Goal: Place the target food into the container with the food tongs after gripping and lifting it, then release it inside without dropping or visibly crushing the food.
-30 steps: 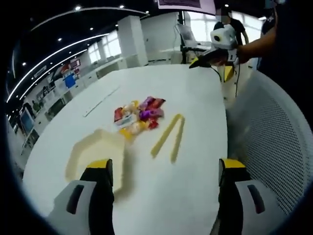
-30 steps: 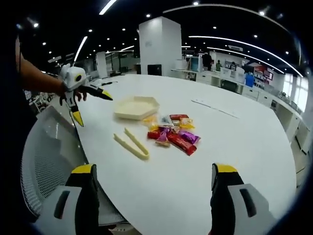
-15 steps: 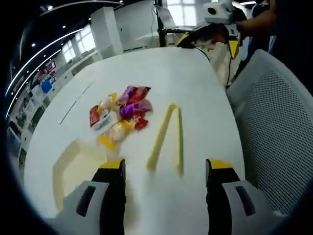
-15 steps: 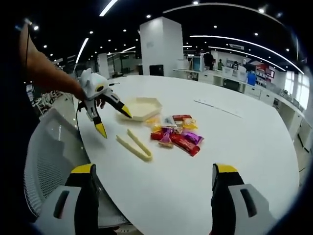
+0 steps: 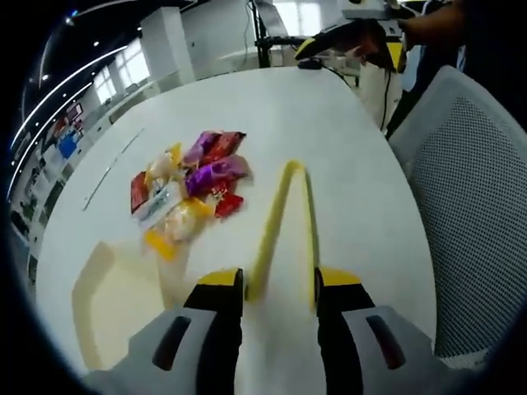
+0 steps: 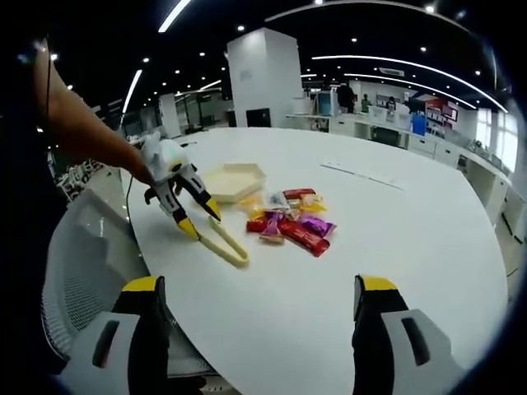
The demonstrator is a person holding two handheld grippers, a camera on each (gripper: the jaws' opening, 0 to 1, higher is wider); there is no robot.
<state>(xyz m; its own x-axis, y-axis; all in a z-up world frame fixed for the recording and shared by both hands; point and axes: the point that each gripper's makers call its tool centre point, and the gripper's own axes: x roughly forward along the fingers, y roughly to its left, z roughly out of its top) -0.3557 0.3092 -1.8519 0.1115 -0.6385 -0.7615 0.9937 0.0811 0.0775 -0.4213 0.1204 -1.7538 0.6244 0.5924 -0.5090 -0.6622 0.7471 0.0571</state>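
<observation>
Yellow food tongs (image 5: 284, 210) lie flat on the white table (image 5: 263, 99), hinge end pointing away from me. My left gripper (image 5: 280, 280) is low over their open ends, its jaws narrowed and bracketing both arms, which keep their natural spread. A pile of wrapped snacks (image 5: 193, 185) lies left of the tongs, and the cream hexagonal container (image 5: 90, 288) sits at the near left. In the right gripper view the left gripper (image 6: 200, 220) straddles the tongs (image 6: 226, 243), with the snacks (image 6: 288, 222) and container (image 6: 233, 179) beyond. My right gripper (image 6: 258, 284) hangs wide open, holding nothing.
A white mesh chair (image 5: 469, 206) stands at the table's edge beside the tongs, seen again as the chair (image 6: 74, 263) at lower left. A person's arm (image 6: 90, 136) holds the left gripper. Bare table (image 6: 403, 247) spreads to the right of the snacks.
My left gripper has come down and forward onto the tongs' open ends, and its jaws have narrowed from wide to just outside the arms. The right gripper has hardly moved.
</observation>
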